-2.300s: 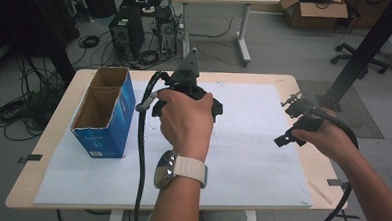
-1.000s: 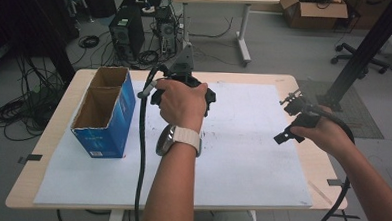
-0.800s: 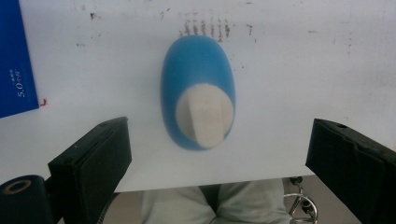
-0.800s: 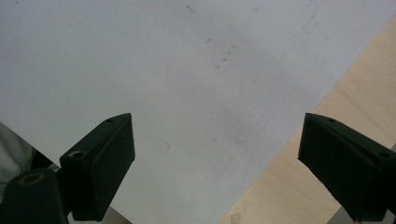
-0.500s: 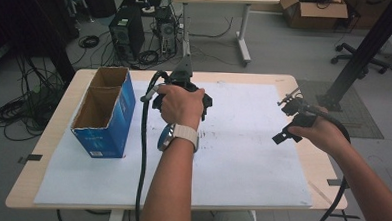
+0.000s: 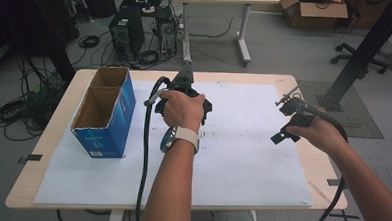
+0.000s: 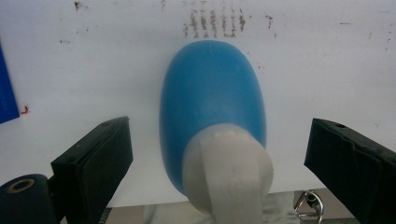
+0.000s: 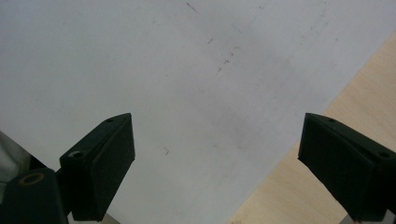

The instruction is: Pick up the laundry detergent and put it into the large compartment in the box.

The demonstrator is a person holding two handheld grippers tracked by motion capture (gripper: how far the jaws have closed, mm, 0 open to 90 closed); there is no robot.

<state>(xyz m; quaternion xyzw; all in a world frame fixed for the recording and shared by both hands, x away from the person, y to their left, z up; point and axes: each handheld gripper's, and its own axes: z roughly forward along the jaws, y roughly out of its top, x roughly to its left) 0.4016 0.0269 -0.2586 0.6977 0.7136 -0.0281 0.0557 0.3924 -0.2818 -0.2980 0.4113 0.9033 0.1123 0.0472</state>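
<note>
Left gripper view: the left gripper (image 7: 217,154) spreads its jaws wide around a blue bottle (image 7: 212,107) (white cap nearest), untouched. Right gripper (image 8: 215,163) gapes wide over white paper (image 8: 163,70).

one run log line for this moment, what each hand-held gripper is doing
left hand-held gripper: open, jaws either side of blue bottle, not closed on it | right hand-held gripper: open, nothing between jaws, over white sheet | blue box: open, upright

The blue bottle (image 7: 212,98) looks like smooth plastic with a soft, matt sheen, and its white cap (image 7: 229,175) has a duller, slightly grainy surface. Under the bottle lies a white paper sheet (image 6: 242,157), matt and scuffed with dark marks. Left of the bottle, the blue box (image 6: 106,114) is glossy printed cardboard outside, raw brown inside. The table (image 6: 326,166) edge is pale wood.
</note>
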